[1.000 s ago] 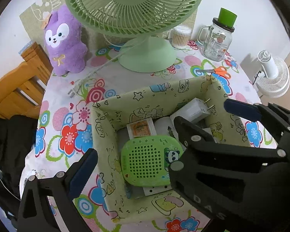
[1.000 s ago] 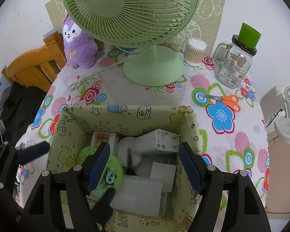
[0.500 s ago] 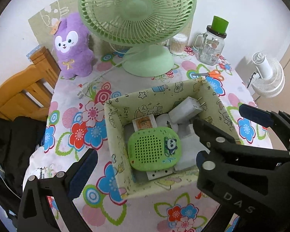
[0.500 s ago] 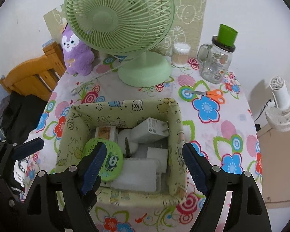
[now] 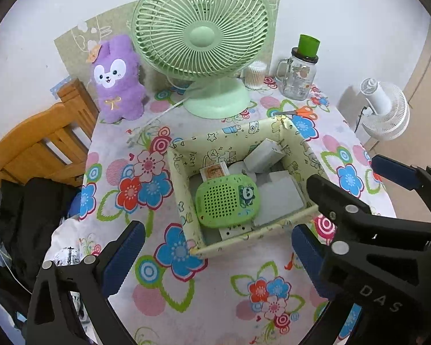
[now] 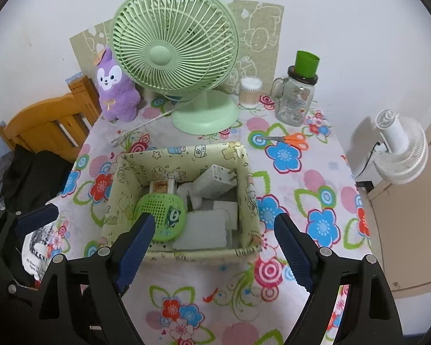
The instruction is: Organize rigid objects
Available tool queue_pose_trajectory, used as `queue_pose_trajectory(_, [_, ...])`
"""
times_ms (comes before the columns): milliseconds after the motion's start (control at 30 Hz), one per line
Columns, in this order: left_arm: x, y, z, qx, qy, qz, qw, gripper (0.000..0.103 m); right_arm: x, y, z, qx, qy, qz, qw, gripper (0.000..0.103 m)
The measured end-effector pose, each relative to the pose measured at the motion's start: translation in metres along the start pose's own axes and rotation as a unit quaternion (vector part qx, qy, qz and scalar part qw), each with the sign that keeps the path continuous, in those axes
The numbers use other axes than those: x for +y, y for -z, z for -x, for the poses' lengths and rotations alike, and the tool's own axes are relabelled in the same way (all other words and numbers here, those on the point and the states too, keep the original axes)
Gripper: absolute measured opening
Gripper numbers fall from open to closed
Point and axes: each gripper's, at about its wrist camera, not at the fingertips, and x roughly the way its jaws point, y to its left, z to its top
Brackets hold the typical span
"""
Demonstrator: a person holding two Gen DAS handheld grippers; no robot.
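Both my grippers, left [image 5: 215, 254] and right [image 6: 215, 243], spread wide, holding nothing (hovering near edge). Green speaker [image 5: 227, 200], white charger [image 5: 263, 156] sit inside fabric box [image 5: 184, 184], mid-table, fan [image 5: 201, 37] beyond.

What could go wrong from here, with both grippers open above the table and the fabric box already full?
1. The soft pale-green fabric box is crowded: the white plug-in charger lies tilted on other items, so lifting the box may tip it out.
2. The orange-handled scissors lie loose on the flowered tablecloth; reaching there with the right gripper may knock the glass mug jar behind them.
3. The left gripper is open too.
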Motion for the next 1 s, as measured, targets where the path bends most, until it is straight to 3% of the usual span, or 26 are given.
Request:
queue_pose_trajectory(367, [0.009, 0.018, 0.036, -0.025, 0.008, 0.009, 0.9996, 0.103, 0.000, 0.020, 0.050, -0.026, 0.018, -0.005, 0.999, 0.088])
queue_pose_trajectory(700, [0.009, 0.036, 0.060, -0.035, -0.019, 0.045, 0.9982, 0.103, -0.009, 0.034, 0.080, -0.040, 0.004, 0.000, 0.999, 0.088])
queue_pose_trajectory(1000, [0.002, 0.050, 0.092, -0.053, -0.017, 0.057, 0.9969, 0.103, -0.024, 0.048, 0.111, -0.051, -0.001, 0.000, 0.999, 0.088])
